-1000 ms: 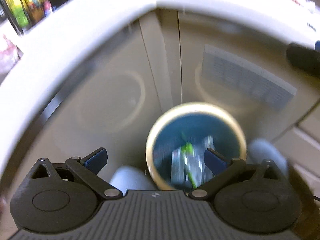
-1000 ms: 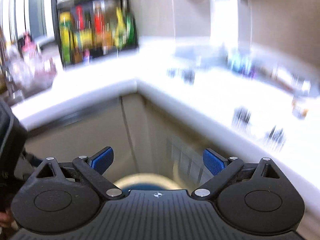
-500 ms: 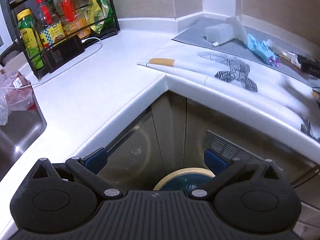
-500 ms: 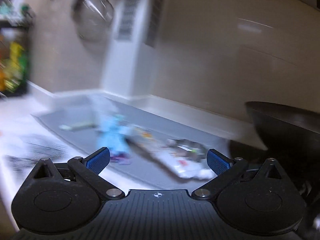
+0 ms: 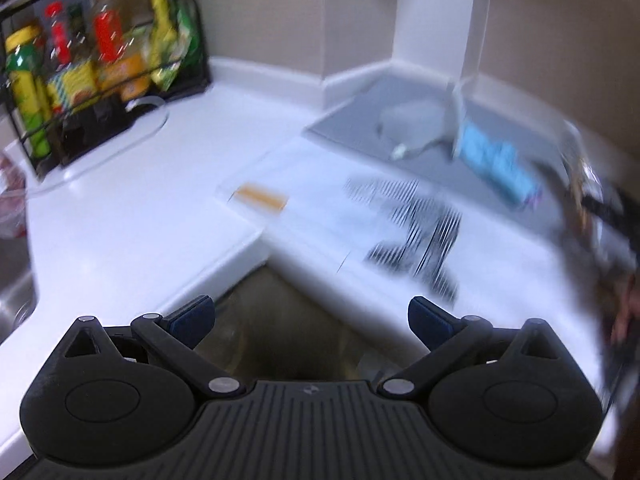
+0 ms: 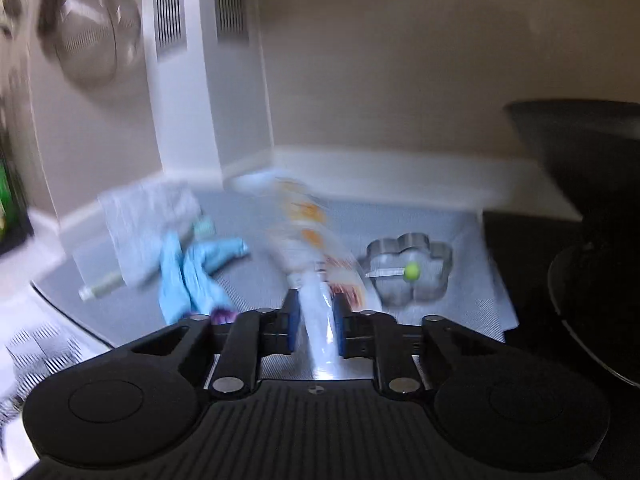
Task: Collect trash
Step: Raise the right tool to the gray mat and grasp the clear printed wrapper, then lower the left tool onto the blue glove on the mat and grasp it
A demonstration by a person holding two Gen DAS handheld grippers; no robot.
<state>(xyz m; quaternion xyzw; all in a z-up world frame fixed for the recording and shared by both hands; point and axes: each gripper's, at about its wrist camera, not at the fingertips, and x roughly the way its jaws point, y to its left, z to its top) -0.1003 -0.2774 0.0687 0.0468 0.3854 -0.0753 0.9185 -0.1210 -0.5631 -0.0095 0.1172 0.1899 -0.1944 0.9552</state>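
My right gripper (image 6: 314, 320) is shut on a clear plastic snack wrapper (image 6: 308, 236) with orange print, over the grey mat (image 6: 260, 280). A crumpled blue wrapper (image 6: 192, 276) and a white tissue (image 6: 148, 220) lie to its left; in the left wrist view the blue wrapper (image 5: 496, 164) and the tissue (image 5: 412, 128) are at the far right. My left gripper (image 5: 312, 316) is open and empty, in front of the white counter corner (image 5: 224, 256). The trash bin is out of view.
A metal flower-shaped cutter (image 6: 408, 272) sits on the mat to the right. A black pan (image 6: 580, 208) stands at the far right. A rack of bottles (image 5: 92, 72) and a sink (image 5: 12, 300) are to the left. A patterned sheet (image 5: 412, 232) lies on the counter.
My right gripper moved up to the mat and closed on the snack wrapper. My left gripper rose from the bin below the counter and still holds nothing.
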